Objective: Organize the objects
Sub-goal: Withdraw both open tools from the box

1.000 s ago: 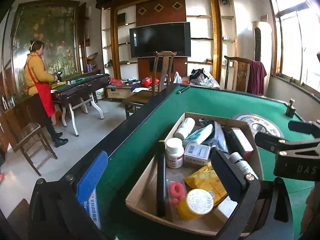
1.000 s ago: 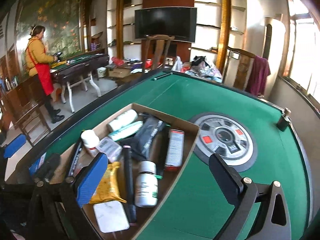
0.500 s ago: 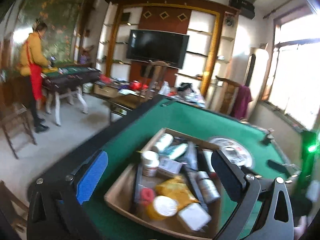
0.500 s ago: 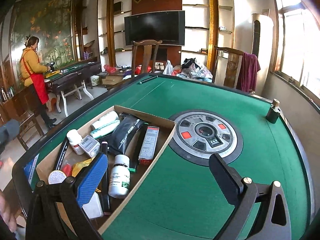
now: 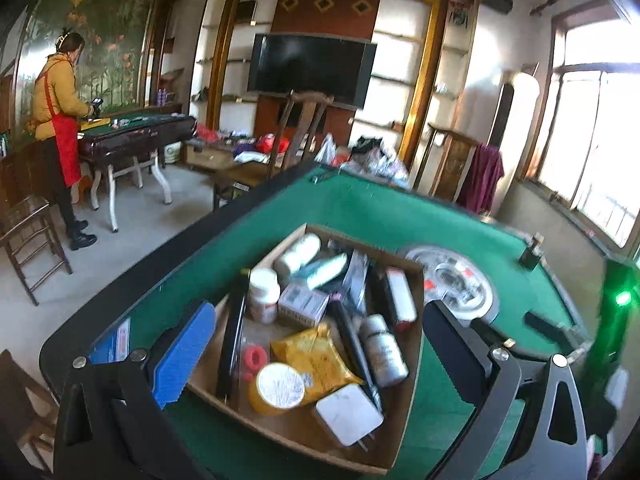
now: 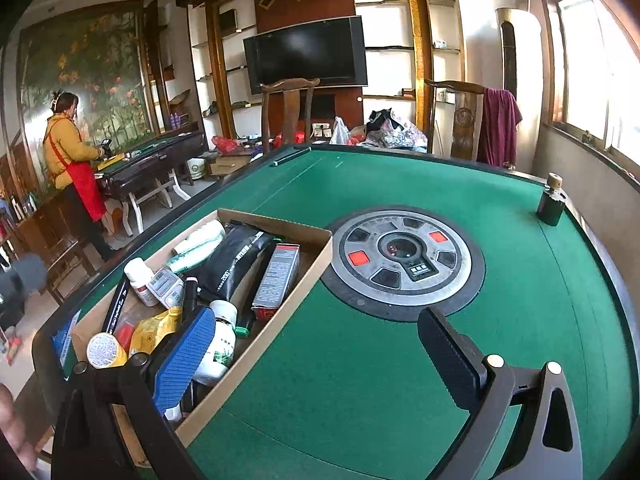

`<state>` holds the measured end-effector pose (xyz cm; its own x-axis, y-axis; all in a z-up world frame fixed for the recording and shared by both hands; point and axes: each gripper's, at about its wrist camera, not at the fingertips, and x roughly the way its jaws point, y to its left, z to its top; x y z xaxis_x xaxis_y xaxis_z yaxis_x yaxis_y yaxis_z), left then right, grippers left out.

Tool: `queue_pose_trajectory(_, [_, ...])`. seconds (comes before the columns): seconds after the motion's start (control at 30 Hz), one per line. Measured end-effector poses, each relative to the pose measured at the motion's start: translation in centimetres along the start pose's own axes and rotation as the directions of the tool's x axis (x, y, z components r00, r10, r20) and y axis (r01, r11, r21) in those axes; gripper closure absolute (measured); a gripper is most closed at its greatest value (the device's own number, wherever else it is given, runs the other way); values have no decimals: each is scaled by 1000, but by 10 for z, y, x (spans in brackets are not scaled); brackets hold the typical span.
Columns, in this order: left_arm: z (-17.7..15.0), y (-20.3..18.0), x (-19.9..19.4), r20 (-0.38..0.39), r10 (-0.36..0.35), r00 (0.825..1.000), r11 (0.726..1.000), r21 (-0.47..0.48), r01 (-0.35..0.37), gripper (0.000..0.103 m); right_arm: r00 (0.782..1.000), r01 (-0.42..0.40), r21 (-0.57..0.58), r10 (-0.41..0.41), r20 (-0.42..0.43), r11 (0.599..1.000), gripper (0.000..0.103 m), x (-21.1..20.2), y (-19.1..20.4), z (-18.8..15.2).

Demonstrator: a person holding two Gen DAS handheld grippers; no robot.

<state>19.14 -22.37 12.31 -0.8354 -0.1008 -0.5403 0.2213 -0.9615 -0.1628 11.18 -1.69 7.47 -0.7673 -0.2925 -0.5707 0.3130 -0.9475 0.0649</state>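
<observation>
- The cardboard box [image 5: 416, 344] sat on the green desk [image 6: 400, 380], just beside its round centre panel [image 6: 404, 260], packed with loose items.
- Compared with a second earlier, the left view had pulled back and up, so more of the box showed.
- Counted inside: two white pill bottles [image 5: 263, 295], one yellow pouch [image 5: 316, 360], one yellow-rimmed tin [image 5: 278, 388], one black pouch [image 6: 236, 256].
- The left tool [image 5: 316, 360] hung open above the box's near end, gripping nothing.
- The right tool [image 6: 320, 356] stood open over bare felt, its blue finger [image 6: 184, 364] over the box's edge.

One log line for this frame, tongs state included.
left tongs: open, over cardboard box | right tongs: open, empty | items in box, green table
</observation>
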Motion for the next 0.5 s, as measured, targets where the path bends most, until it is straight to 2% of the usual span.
queue_pose_trajectory(0.1, [-15, -9, 15, -90, 49, 995, 998, 50, -45, 0, 1000, 30, -24, -30, 9, 999, 0, -1, 4, -3])
queue_pose_trajectory(0.23, [-39, -19, 27, -196, 51, 979, 991, 128, -26, 0, 996, 90, -81, -88, 28, 993, 0, 0, 15, -8])
queue_pose_trajectory(0.4, [-52, -25, 26, -197, 57, 979, 984, 179, -21, 0, 989, 147, -142, -144, 31, 979, 0, 7, 25, -14])
queue_pose_trajectory(0.5, [-49, -24, 23, -160, 115, 980, 977, 196, -82, 0, 987, 160, -147, -158, 22, 976, 0, 12, 24, -16])
